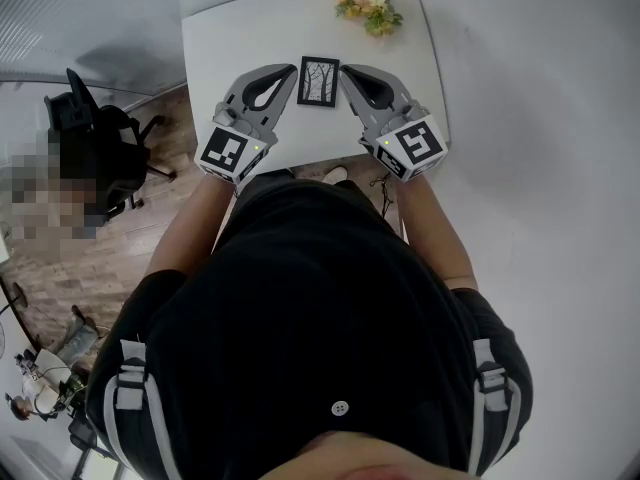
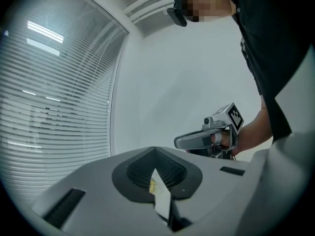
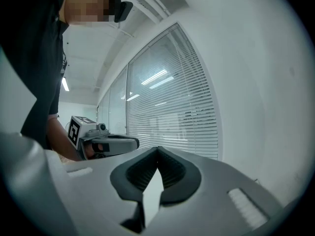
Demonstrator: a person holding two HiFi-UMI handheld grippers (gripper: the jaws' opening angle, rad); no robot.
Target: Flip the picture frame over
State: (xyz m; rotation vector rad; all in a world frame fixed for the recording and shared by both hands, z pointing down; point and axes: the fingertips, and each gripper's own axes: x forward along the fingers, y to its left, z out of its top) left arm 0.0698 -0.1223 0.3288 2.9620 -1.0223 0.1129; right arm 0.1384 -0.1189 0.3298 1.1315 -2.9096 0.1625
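Lying frame: the frame (image 1: 318, 81) is flat on the white table (image 1: 215, 38), picture side up with bare branches showing. It sits between the two gripper tips, and neither seems to touch it.
Left gripper (image 1: 291, 70): jaws pressed together with nothing between them, tip just beside the frame's left edge.
Right gripper (image 1: 344, 71): jaws pressed together and empty, tip just beside the frame's right edge.
Flowers (image 1: 368, 6): a small bunch at the table's far edge, apart from the frame.
Done: nothing that shows. With the picture facing up and no grip taken, I judge the flip not begun, though a frame already turned up from its back would look the same.
To do: probably part one pair of jaws, catch an edge, lift, turn the frame and lay it face down.
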